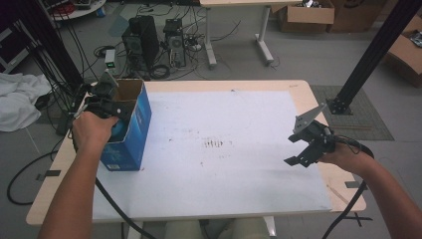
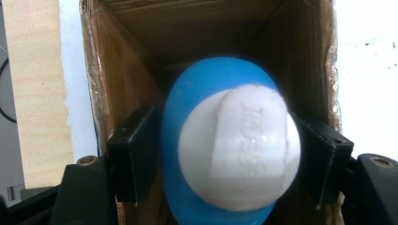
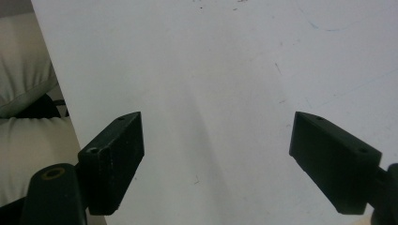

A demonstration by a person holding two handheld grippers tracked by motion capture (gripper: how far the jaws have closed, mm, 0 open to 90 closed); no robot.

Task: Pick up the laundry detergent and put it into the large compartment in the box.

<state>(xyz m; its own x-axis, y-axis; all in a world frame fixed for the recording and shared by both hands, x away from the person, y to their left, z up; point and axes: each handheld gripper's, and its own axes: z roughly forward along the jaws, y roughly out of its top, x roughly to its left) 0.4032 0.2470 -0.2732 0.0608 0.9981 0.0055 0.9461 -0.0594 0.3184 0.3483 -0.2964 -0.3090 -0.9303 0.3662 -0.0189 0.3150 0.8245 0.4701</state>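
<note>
A blue cardboard box with its top open stands at the table's left edge. My left gripper is over its opening, shut on a blue bottle with a white cap. In the left gripper view the bottle sits between both jaws, pointing into the brown inside of the box. My right gripper hovers open above the white table top near the right edge, with nothing between its fingers.
The white sheet covers a wooden table. Beyond the table, on the floor, are computer towers, cables, cardboard boxes and a black frame post. A white cloth lies at far left.
</note>
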